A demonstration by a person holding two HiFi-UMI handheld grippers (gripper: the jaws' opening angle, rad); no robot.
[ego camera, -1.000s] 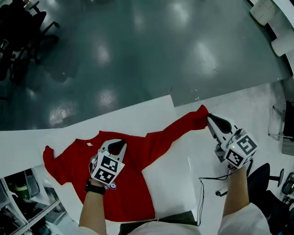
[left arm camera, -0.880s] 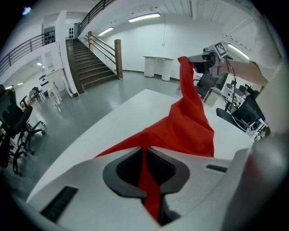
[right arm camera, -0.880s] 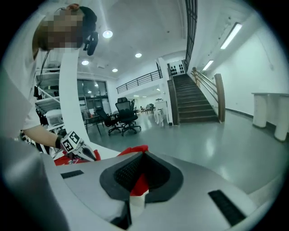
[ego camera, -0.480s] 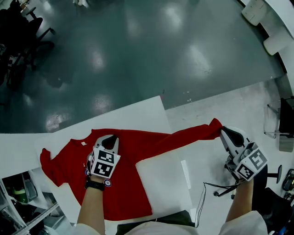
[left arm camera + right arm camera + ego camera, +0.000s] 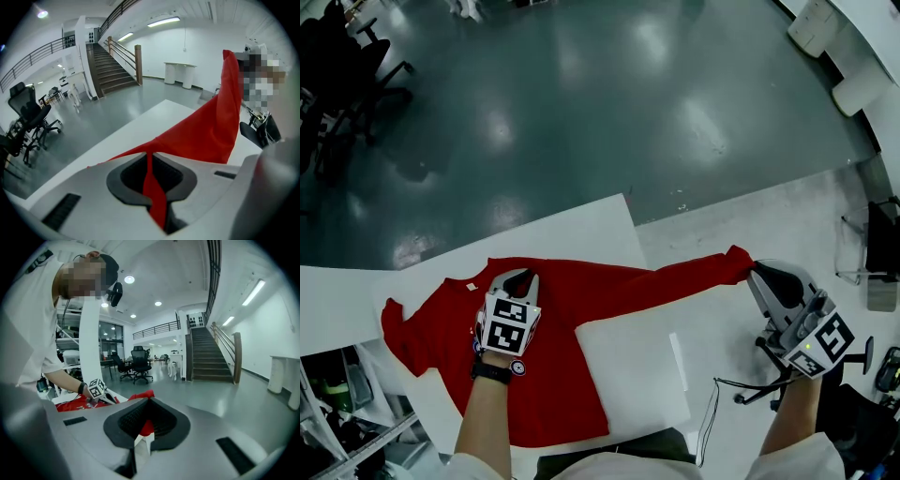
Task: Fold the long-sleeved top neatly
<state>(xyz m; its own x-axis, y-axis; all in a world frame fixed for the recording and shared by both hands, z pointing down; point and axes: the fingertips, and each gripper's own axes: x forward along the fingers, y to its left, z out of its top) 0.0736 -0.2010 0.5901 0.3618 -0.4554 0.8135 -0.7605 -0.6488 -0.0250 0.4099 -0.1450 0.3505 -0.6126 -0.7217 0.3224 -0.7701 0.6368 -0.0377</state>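
Note:
A red long-sleeved top (image 5: pixel 553 347) lies spread on the white table (image 5: pixel 581 225), its body toward me and one sleeve (image 5: pixel 675 279) stretched out to the right. My left gripper (image 5: pixel 520 280) sits near the top's shoulder, shut on a pinch of red cloth (image 5: pixel 154 197). Out past the table's right edge, my right gripper (image 5: pixel 761 273) is shut on the cuff of that sleeve (image 5: pixel 146 427) and holds it lifted and taut. The other sleeve (image 5: pixel 398 328) lies bunched at the far left.
A white folding board (image 5: pixel 633 370) lies on the table beside the top's body. Office chairs (image 5: pixel 342 66) stand on the grey floor at the upper left. Another chair and a cable (image 5: pixel 741 389) are by my right side. Shelving (image 5: pixel 337 422) sits at the lower left.
My right gripper has moved out to the right and up with the cuff, pulling the sleeve straight. The left gripper has stayed near the shoulder, rolling slightly.

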